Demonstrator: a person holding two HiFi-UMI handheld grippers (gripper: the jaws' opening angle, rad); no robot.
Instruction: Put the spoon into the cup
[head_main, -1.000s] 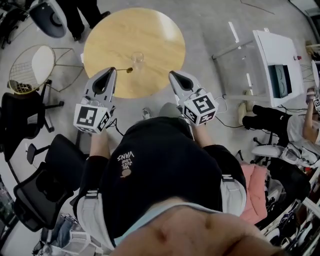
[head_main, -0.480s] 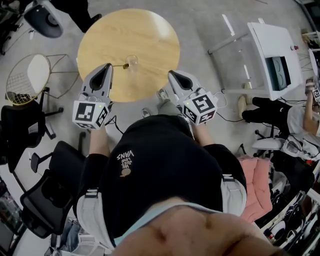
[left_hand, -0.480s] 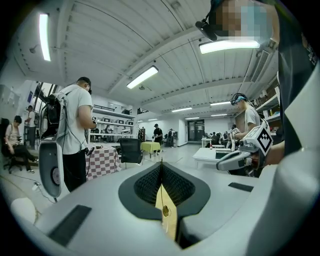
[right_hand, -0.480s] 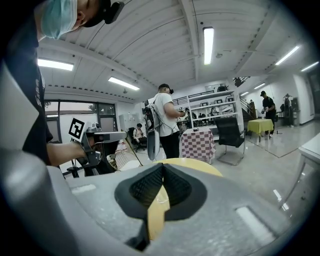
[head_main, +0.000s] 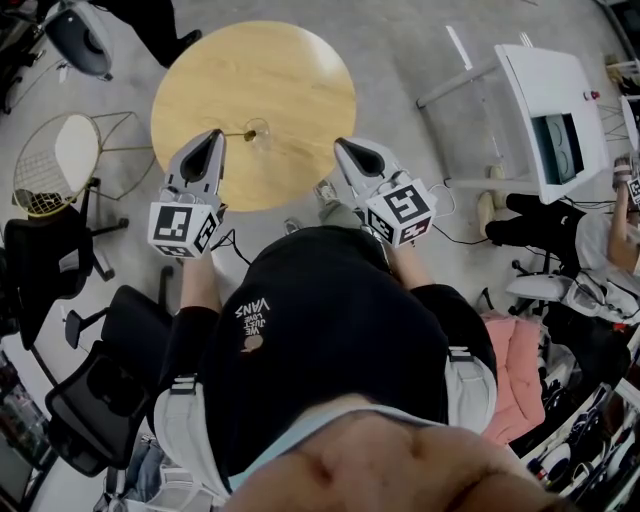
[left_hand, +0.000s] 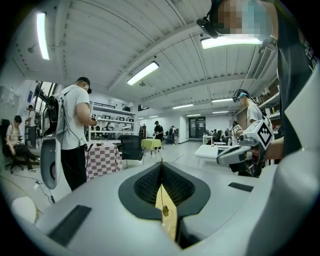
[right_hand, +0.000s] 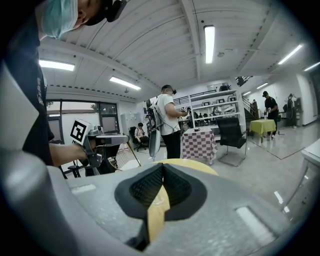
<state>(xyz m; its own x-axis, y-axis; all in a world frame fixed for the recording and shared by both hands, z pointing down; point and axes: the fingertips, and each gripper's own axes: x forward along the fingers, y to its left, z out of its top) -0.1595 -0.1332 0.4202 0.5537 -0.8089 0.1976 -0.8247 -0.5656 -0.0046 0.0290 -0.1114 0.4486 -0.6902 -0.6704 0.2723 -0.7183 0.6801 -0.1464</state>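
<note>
Holding my left gripper (head_main: 214, 138) over the near-left part of the round table (head_main: 300, 80), jaws pressed together on nothing. Just ahead stands the cup (head_main: 258, 129), with the spoon (head_main: 238, 134) lying beside it on the wood. My right gripper (head_main: 343, 147) hovers at the near-right edge, jaws together too.

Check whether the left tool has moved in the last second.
Yes. Against the table, the left tool has gone forward, farther in from the near edge, carrying the spoon up beside the cup.
</note>
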